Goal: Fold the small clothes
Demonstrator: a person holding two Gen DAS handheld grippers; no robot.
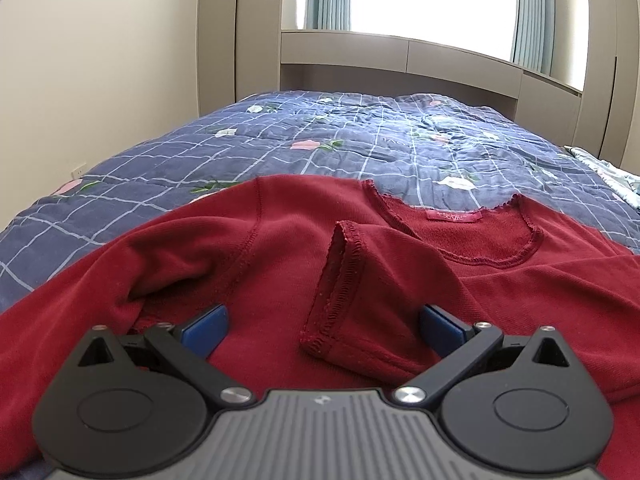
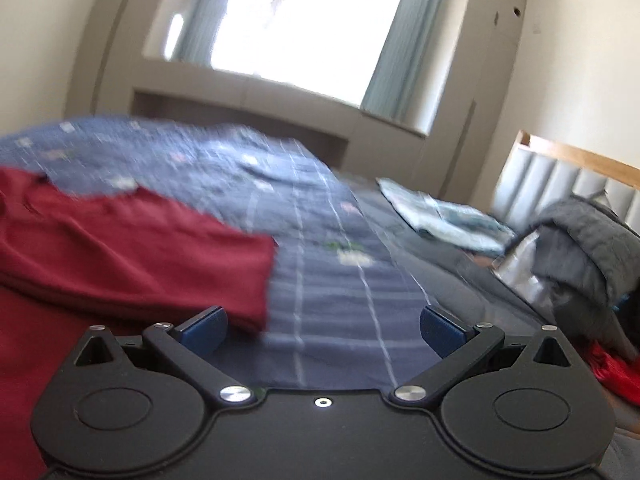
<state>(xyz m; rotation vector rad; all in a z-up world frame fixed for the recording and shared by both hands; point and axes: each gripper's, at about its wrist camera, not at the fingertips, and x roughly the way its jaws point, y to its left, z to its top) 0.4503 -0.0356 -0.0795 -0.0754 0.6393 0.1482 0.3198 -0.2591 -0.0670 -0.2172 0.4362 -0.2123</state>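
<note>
The left gripper (image 1: 322, 330), jaws wide and empty, hovers over the red shirt's (image 1: 280, 248) folded-in sleeve (image 1: 348, 292); the right gripper (image 2: 322, 330), also spread and empty, must next take the other sleeve (image 2: 168, 248) near the bed's (image 2: 320, 280) right edge.

The dark red long-sleeved top (image 1: 280, 248) lay spread on the bed, front up, its scalloped neckline (image 1: 496, 256) open toward the far side with a small red label (image 1: 452, 216) showing inside the back of the collar. One sleeve had been folded inward across the chest, its stitched cuff (image 1: 336, 292) lying flat near the middle of the body. The fabric bunched in soft folds at the shoulder beside it. In the right wrist view the other sleeve end (image 2: 248, 272) lay flat and blurred on the bed.
</note>
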